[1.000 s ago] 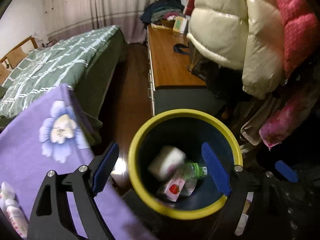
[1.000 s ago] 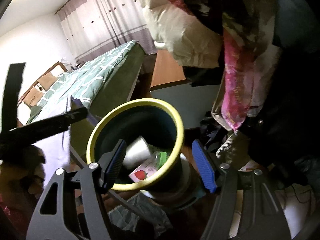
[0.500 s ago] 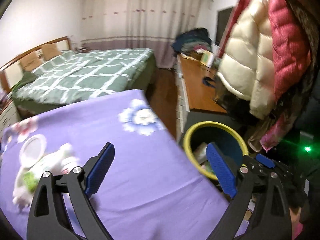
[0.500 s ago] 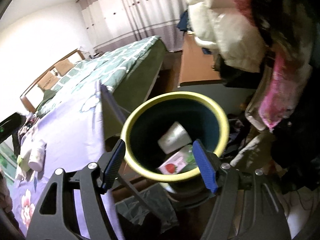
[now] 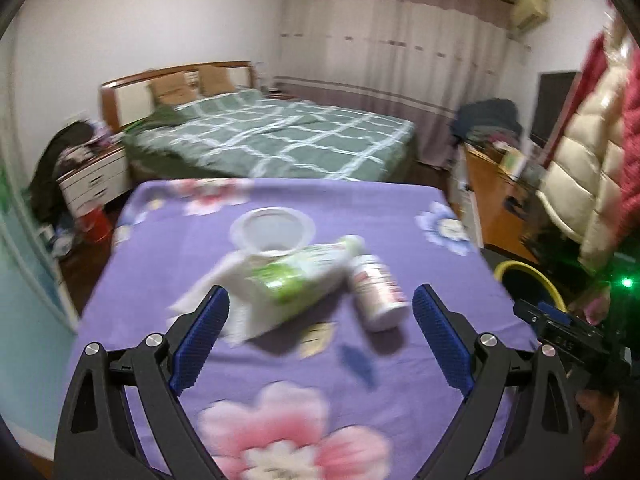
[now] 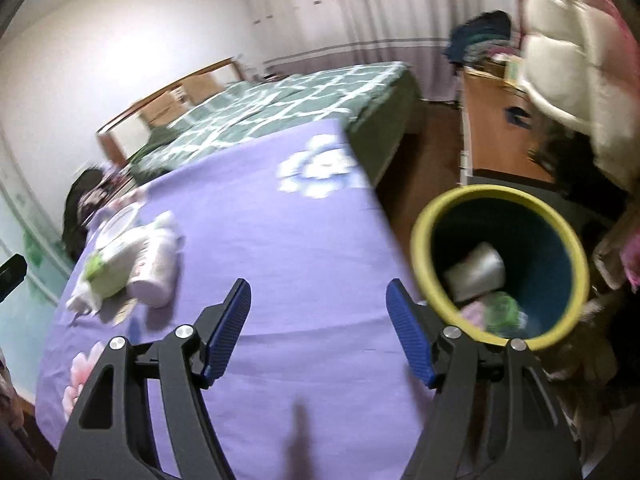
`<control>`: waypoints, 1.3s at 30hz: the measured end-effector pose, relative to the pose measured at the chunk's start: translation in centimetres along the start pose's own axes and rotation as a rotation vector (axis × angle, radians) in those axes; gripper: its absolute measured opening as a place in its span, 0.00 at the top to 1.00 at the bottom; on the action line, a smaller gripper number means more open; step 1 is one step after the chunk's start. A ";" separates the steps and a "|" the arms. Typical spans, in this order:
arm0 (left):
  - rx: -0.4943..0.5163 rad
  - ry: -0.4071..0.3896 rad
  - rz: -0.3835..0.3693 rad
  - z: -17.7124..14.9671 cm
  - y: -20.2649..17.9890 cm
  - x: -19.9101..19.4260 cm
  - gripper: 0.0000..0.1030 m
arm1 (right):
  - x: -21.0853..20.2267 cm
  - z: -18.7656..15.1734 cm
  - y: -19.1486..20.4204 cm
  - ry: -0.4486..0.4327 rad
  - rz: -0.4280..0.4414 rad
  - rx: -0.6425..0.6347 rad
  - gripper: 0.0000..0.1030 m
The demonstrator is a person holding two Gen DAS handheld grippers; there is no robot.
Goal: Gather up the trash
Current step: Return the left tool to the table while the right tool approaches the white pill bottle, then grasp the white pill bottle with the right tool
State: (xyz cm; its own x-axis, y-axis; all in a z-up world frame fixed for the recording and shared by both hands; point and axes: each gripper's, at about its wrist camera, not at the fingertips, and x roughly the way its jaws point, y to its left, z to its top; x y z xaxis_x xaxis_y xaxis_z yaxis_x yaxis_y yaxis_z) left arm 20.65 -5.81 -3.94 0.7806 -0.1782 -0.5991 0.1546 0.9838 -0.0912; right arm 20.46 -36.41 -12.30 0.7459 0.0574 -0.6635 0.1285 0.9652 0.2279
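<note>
On the purple flowered tablecloth [image 5: 304, 360] lies a pile of trash: a clear plastic cup [image 5: 272, 232], a green and white wipes pack [image 5: 300, 276] on white tissue [image 5: 236, 312], and a small white bottle [image 5: 376, 292]. My left gripper [image 5: 320, 332] is open and empty just in front of the pile. My right gripper [image 6: 318, 328] is open and empty above the table's right part. The pile [image 6: 132, 260] lies to its far left. The yellow-rimmed bin [image 6: 500, 264] stands right of the table with a cup and wrappers inside.
A green checked bed [image 5: 272, 140] stands behind the table. A wooden cabinet [image 6: 496, 132] and hanging padded coats [image 5: 588, 152] are on the right. A nightstand [image 5: 96, 180] stands at the left. The bin's rim also shows in the left wrist view [image 5: 528, 276].
Both grippers have swung left from over the bin toward the table. The left one now faces the trash pile; the right one has the bin at its right side.
</note>
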 end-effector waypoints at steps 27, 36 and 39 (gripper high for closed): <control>-0.101 0.013 0.022 -2.2 7.5 -0.1 0.11 | 9.7 0.3 14.6 0.136 0.078 -0.197 0.39; -0.079 0.039 0.001 -2.5 6.3 1.2 0.11 | 9.8 0.1 14.5 0.143 0.084 -0.200 0.56; -0.075 0.043 0.000 -2.6 6.2 1.2 0.11 | 9.3 0.1 14.3 0.136 0.092 -0.193 0.56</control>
State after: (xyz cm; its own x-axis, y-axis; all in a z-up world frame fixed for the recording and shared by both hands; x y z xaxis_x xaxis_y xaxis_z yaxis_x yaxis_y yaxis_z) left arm 21.00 0.13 -7.32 0.7539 -0.1788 -0.6322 0.1076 0.9829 -0.1497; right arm 29.30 -22.05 -15.15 0.6524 0.1685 -0.7389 -0.0728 0.9844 0.1602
